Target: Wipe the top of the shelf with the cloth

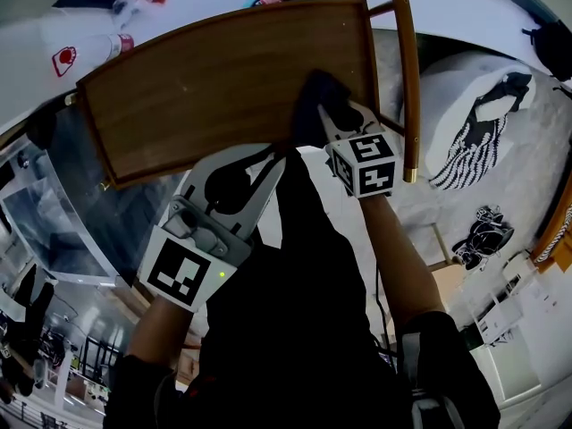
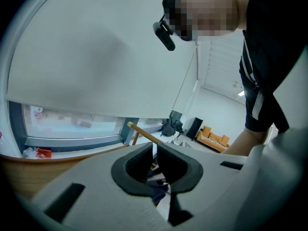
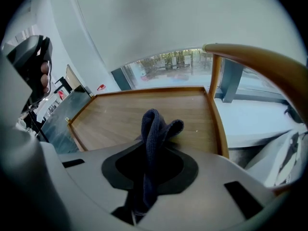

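Note:
The shelf top [image 1: 206,88] is a brown wooden board with a raised rim, also in the right gripper view [image 3: 120,117]. A dark blue cloth [image 1: 315,96] lies bunched on its near right part. My right gripper [image 1: 332,116] is shut on the cloth [image 3: 156,126], which stands up between the jaws and touches the wood. My left gripper [image 1: 273,155] hangs in front of the shelf's near edge, over no part of the board. In its own view the left gripper [image 2: 155,153] points up at a white blind, with its jaws together and nothing between them.
A curved wooden rail [image 1: 407,70] runs along the shelf's right side, also seen in the right gripper view [image 3: 260,57]. A white ledge behind holds a bottle [image 1: 89,47] and small items. A glass panel [image 1: 54,204] lies to the left, and a white patterned bag [image 1: 474,123] to the right.

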